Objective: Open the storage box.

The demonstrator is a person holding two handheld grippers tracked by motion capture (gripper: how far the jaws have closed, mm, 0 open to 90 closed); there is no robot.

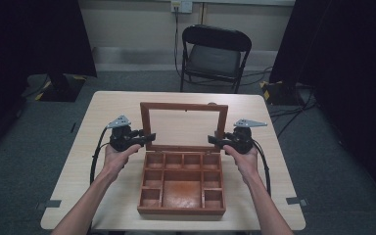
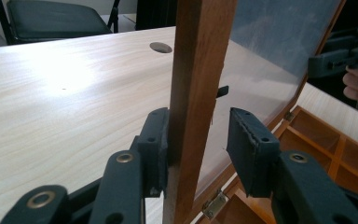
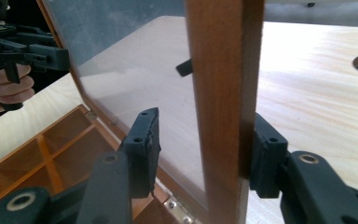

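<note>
The box lid stands upright between 2 grippers. The left gripper and right gripper each straddle a side rail, jaws wide.

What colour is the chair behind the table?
Black: the chair has a black frame and seat, clearest in the high view.

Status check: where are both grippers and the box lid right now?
Left gripper and right gripper open, fingers straddling the side rails of the upright glass lid. Wooden box open, compartments empty. Nothing in the way.
</note>
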